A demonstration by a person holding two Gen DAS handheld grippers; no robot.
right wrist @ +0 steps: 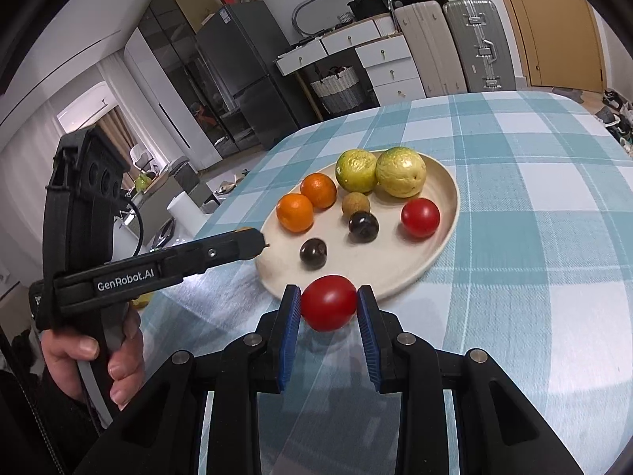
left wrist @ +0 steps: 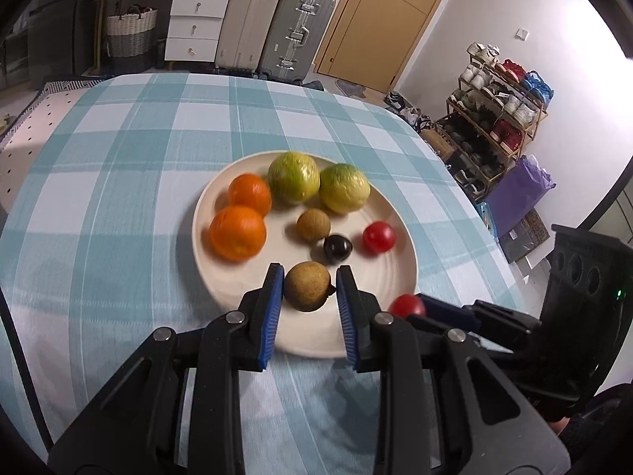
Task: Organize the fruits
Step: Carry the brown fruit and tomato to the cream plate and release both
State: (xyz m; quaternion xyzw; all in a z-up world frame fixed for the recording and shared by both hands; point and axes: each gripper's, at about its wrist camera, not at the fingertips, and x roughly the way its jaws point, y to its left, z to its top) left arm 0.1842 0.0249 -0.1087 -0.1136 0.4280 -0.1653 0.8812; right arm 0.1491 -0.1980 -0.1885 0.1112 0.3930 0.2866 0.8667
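Mid-carry toward the plate on the checked worktop: left gripper clamped nearly closed on a brown longan, over the plate's near rim; right gripper likewise pinching a red tomato just short of the rim. Oranges, green fruits, dark plums already grouped. Next, probably: set each beside its twin, longan by longan, tomato by tomato, easing pads apart gently to stop rolling

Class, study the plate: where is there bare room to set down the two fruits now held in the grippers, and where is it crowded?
Bare: the plate's near rim, between the nearer dark fruit and the red tomato. Crowded: the far side, where two oranges and two green-yellow fruits stand close together.
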